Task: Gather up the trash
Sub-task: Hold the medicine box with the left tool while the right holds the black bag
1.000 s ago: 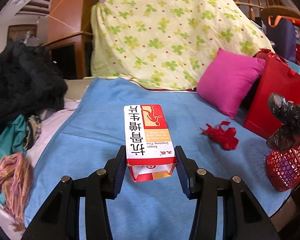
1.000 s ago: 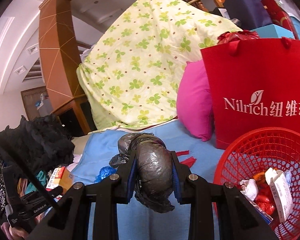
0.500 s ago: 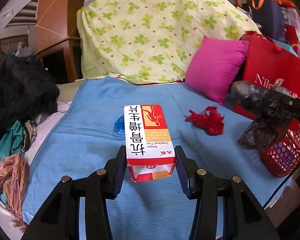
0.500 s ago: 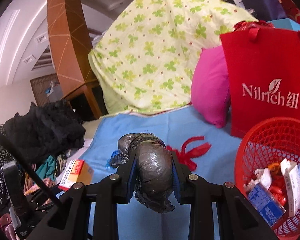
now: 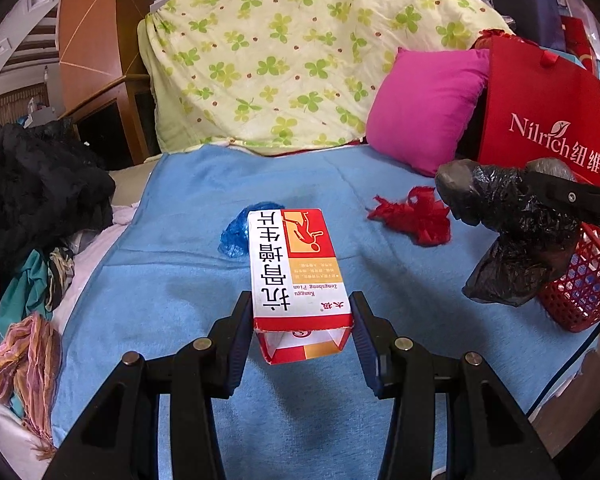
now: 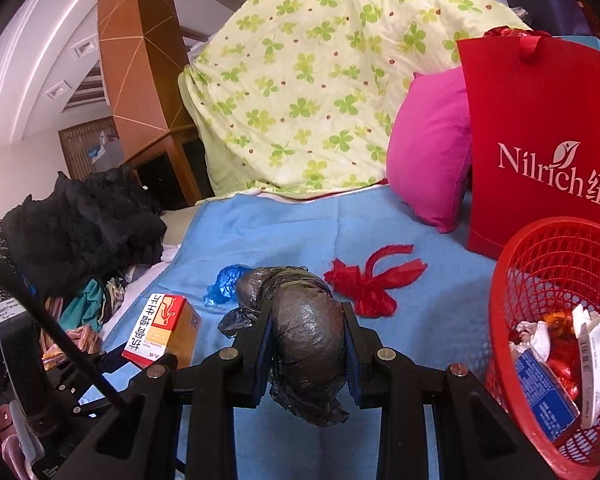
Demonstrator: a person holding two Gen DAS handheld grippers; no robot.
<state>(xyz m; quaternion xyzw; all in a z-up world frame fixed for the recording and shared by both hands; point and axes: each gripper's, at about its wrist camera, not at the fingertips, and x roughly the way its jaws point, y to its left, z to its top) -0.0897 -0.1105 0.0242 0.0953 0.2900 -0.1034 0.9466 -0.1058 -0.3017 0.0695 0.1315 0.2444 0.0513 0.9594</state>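
Carton, red, white and orange with Chinese print, clamped at its open near end between both fingers of the left tool; it is lifted off the blue blanket, far end pointing away from the camera. In the right wrist view the same carton sits low at left, held in that tool.

Right tool closed tight on a crumpled black plastic bag; loose ends of the bag bulge above and hang below the fingers. From the left wrist view the bag hangs in front of the red mesh basket.

Basket stands at the right edge of the blanket, just in front of a red Nilrich shopping bag. Inside it: wrappers, white paper, a blue box.

Lying on the blanket: a red ribbon scrap and a crumpled blue plastic piece, apart from each other, both beyond the tools. Pink cushion against the green-clover quilt. Dark clothes pile at left.
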